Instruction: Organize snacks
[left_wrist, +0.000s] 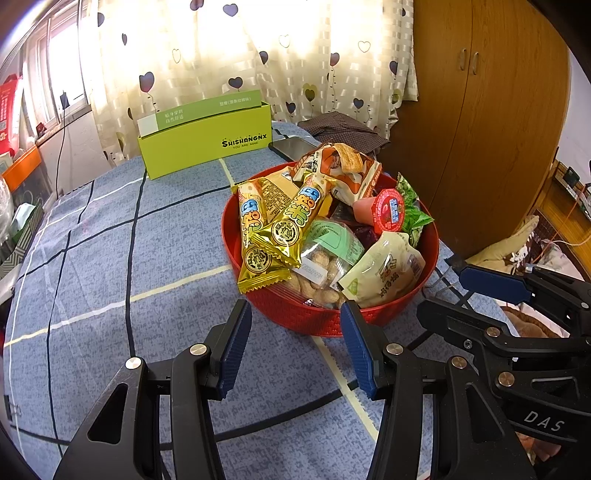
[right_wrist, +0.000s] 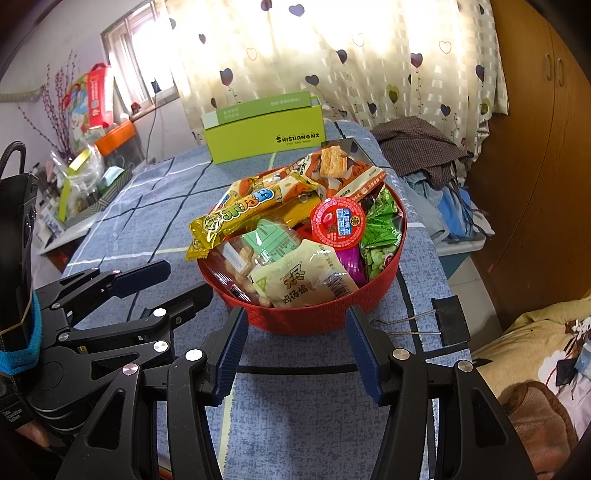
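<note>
A red round basket (left_wrist: 317, 321) (right_wrist: 306, 321) full of snacks stands on the blue checked table. In it lie gold snack bars (left_wrist: 258, 236) (right_wrist: 236, 214), a red jelly cup (left_wrist: 388, 210) (right_wrist: 338, 221), a cream packet (left_wrist: 384, 273) (right_wrist: 299, 280), a green packet (right_wrist: 380, 236) and an orange packet (left_wrist: 343, 170). An open green box (left_wrist: 207, 140) (right_wrist: 266, 133) stands behind the basket. My left gripper (left_wrist: 295, 314) is open and empty, just in front of the basket. My right gripper (right_wrist: 293, 317) is open and empty at the basket's near rim.
A phone (left_wrist: 291, 147) lies beside the box. A black binder clip (right_wrist: 443, 321) is on the table's right edge. A wooden wardrobe (left_wrist: 480, 129) stands to the right. Clothes (right_wrist: 421, 144) are piled at the far right. A cluttered shelf (right_wrist: 85, 177) is at the left.
</note>
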